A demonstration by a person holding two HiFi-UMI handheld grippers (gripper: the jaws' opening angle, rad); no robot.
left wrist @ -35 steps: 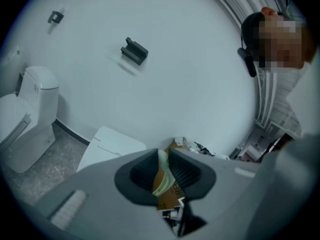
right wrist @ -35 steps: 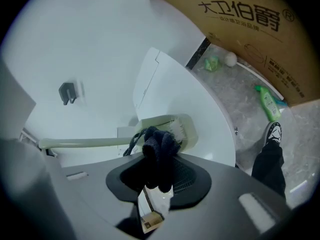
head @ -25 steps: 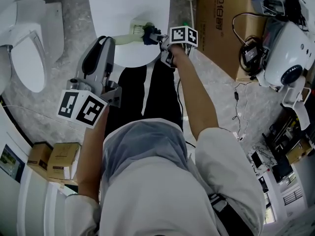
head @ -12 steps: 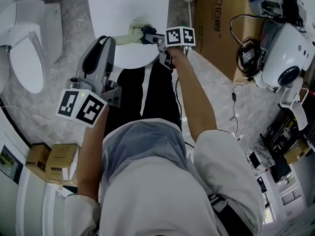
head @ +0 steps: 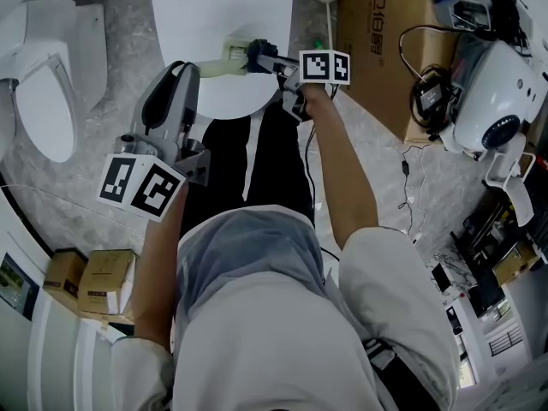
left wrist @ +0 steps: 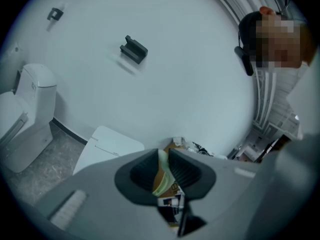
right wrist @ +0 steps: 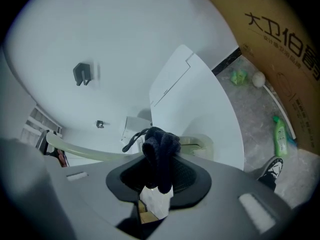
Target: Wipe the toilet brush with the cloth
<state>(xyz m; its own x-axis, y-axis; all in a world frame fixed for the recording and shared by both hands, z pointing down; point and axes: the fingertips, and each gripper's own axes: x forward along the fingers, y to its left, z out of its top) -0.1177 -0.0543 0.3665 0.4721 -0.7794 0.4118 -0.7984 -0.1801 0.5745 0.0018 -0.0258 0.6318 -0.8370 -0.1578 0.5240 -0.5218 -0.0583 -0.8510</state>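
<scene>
Arms were both out in front over the person's lap. The left forearm was short and low, with the left gripper (head: 190, 70) pointing away from the body. The right arm was stretched further, with the right gripper (head: 272, 62) angled in from the right toward the left one. Left jaws were clamped down to a thin slit on the handle of the pale green plastic toilet brush (head: 219, 65). Right jaws were closed on the dark navy knitted cloth (right wrist: 160, 151), which was bunched and stuck out past the tips.

Brush lay roughly level over the near edge of the white round-edged tabletop (head: 223, 7), its handle spanning between the two grippers. Couldn't tell whether the far end rested on the surface. Cloth sat against the handle near that far end.

Room had a grey marbled floor (head: 120, 32), a white toilet (head: 51, 75) on the left, a brown cardboard box (head: 377, 41) on the right and a plain white wall (left wrist: 175, 59).
</scene>
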